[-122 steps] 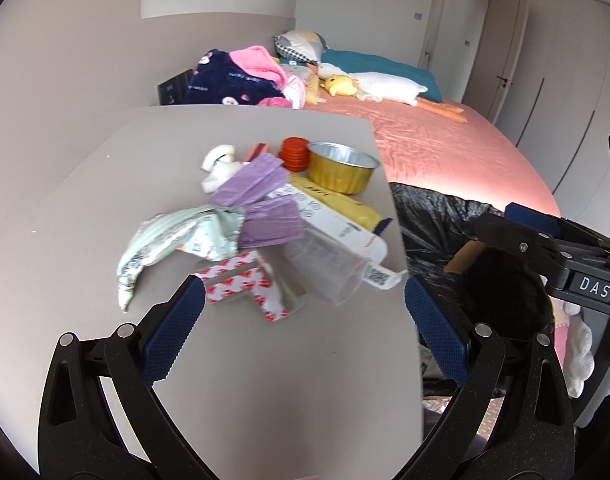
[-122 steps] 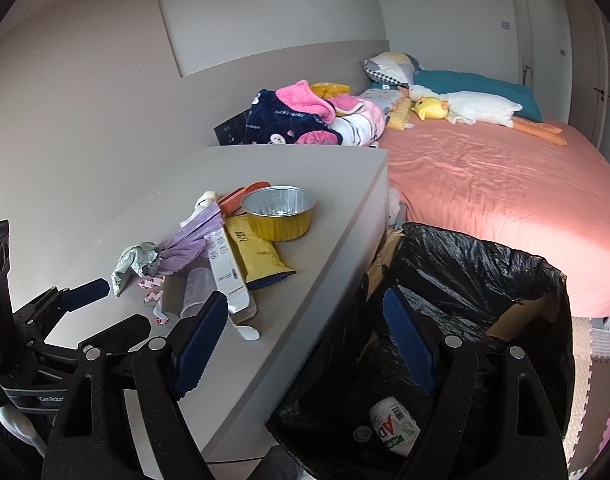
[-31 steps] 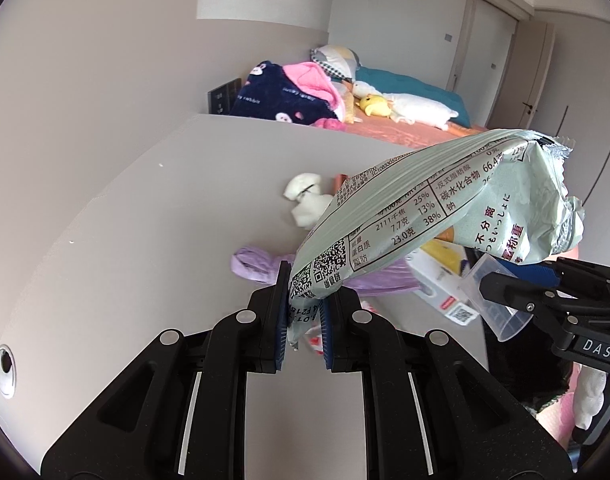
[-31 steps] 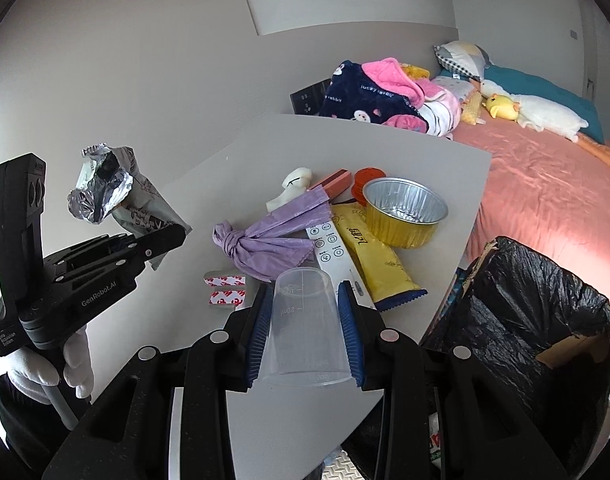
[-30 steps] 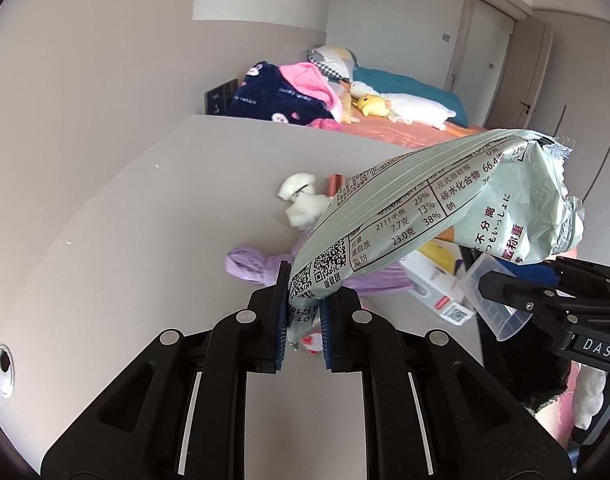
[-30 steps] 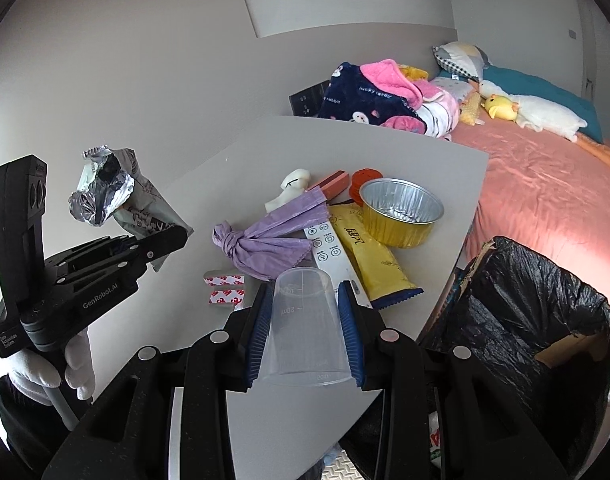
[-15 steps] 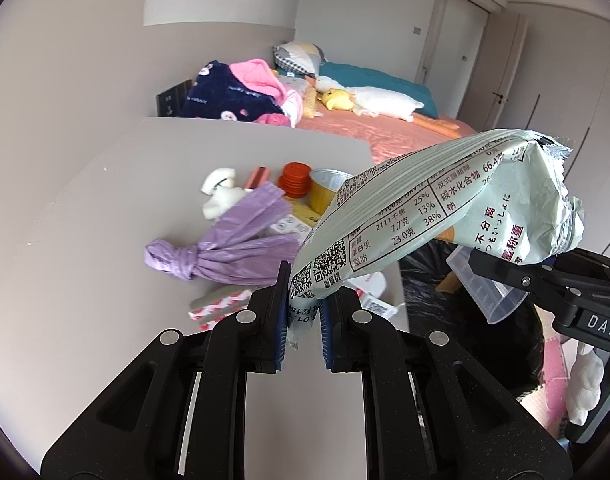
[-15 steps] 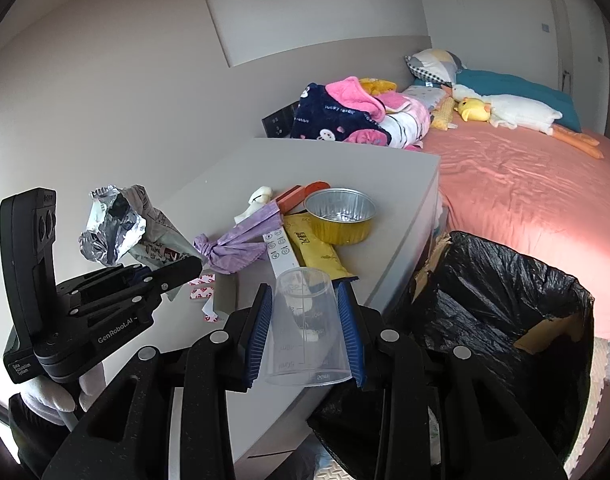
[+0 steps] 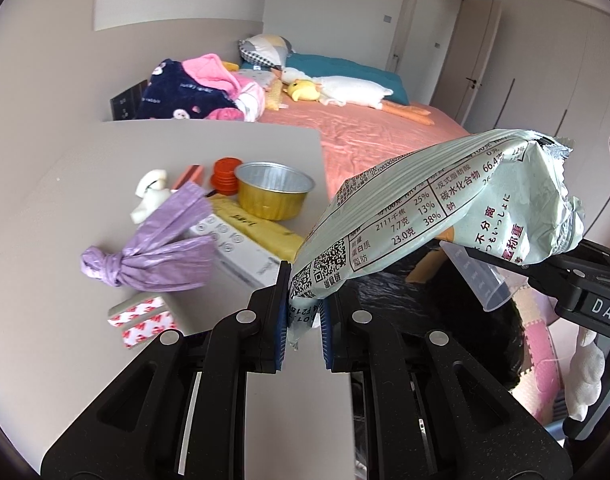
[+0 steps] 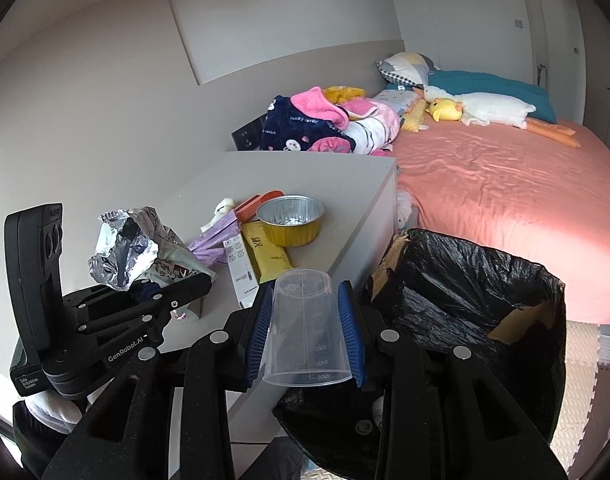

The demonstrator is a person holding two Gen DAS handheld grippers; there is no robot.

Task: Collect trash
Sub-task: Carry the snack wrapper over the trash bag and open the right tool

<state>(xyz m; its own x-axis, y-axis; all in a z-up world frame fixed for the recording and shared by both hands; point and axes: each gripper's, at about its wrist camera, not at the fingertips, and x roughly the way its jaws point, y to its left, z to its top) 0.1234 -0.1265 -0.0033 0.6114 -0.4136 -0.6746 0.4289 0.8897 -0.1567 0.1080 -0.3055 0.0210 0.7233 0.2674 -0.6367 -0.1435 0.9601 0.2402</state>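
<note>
Left gripper (image 9: 303, 330) pinches pale-green snack wrapper (image 9: 437, 216) by its end; right gripper (image 10: 305, 340) clamps clear measuring cup (image 10: 307, 330), upside down. Only right view shows black bin bag's (image 10: 465, 288) open mouth, beside worktop (image 10: 305, 168) edge, just beyond cup.

Right gripper (image 10: 304, 330) clamps a clear plastic measuring cup (image 10: 307, 332), rim toward the camera, between its blue pads. Just right: black-lined trash bin (image 10: 477, 280) beside the grey table (image 10: 305, 172). Left gripper (image 10: 185, 280) grips a crumpled pale-green foil snack wrapper (image 10: 129, 248). On the table: gold foil bowl (image 10: 291, 216).
</note>
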